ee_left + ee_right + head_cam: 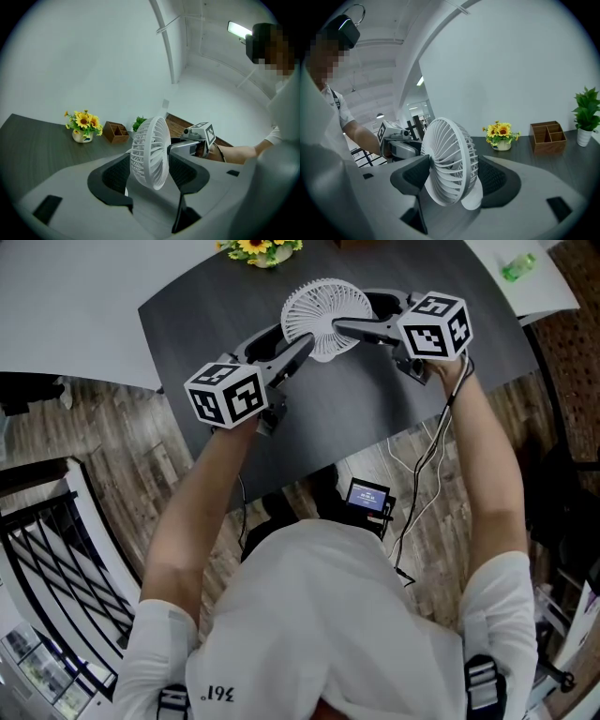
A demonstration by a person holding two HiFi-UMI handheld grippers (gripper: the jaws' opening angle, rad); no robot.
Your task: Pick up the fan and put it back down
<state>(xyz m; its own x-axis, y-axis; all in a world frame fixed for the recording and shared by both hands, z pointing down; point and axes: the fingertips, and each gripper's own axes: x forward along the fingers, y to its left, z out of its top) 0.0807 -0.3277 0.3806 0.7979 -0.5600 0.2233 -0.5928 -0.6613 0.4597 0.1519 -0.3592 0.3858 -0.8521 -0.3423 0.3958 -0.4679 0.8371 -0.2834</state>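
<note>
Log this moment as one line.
left gripper: shut on fan | right gripper: shut on fan | fan: between both grippers, over table | lifted: cannot tell

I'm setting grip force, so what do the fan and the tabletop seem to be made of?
The fan: probably white moulded plastic; thin uniform grille ribs, soft matte sheen. The tabletop: dark matte wood or wood-look laminate; faint grain streaks, can't tell which.

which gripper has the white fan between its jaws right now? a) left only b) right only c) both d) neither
c: the fan stands between the jaw pads of the left gripper and of the right gripper in their own views, and the head view shows both reaching it from opposite sides.
</note>
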